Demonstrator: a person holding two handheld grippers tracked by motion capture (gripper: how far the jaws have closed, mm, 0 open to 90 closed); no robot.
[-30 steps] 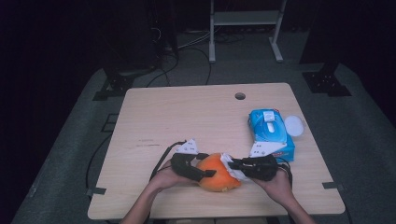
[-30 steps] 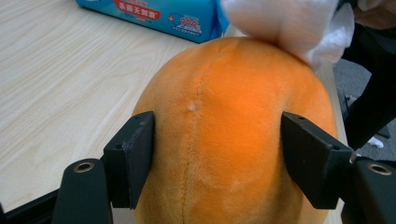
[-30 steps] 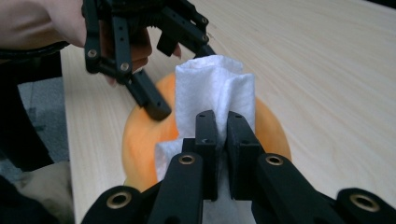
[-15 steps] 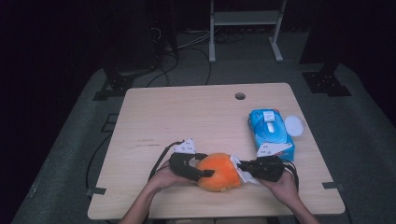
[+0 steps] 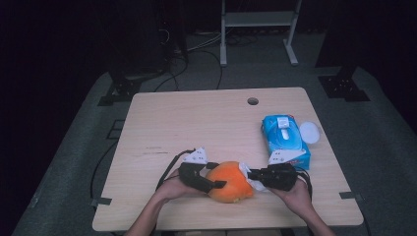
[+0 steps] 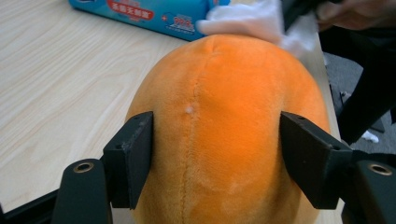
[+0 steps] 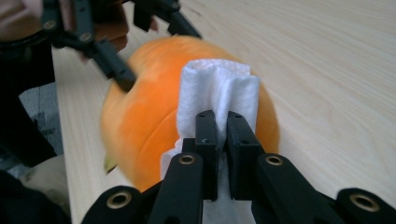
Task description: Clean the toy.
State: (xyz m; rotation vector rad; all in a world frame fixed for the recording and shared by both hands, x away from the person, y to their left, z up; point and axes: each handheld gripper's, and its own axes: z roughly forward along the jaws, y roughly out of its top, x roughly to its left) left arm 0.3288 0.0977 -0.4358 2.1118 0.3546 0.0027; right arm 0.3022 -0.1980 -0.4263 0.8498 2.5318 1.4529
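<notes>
Plush fabric, bright orange, bulges between the jaws of the left gripper (image 6: 215, 154): in the left gripper view the two black jaws stand wide and press against either flank of an orange plush pumpkin (image 6: 219, 121), a seam running up its middle straight ahead of the camera. Beyond the toy's far crown, a white tissue (image 6: 261, 21) lies against it, and farther off along the same line sits a blue pack of wet wipes (image 6: 154, 11) on the wooden table (image 6: 56, 79).

In the right gripper view the right gripper (image 7: 223, 122) has its jaws drawn narrow, pinching a folded wad of the white tissue (image 7: 217, 91) that stands up just ahead of the jaw tips and touches the orange plush pumpkin (image 7: 149, 116) directly behind it. Past the toy, up and to the left of these jaws, the other gripper's black jaws reach onto the pumpkin's far side.

From the high view, the left gripper (image 5: 216, 179) and the right gripper (image 5: 248, 174) face each other across the orange plush pumpkin (image 5: 228, 182), which rests on the table (image 5: 196, 118) between them near its front edge. The blue pack of wet wipes (image 5: 284, 140) lies just beyond the right gripper, with a white round lid (image 5: 309, 132) beside its far side.
</notes>
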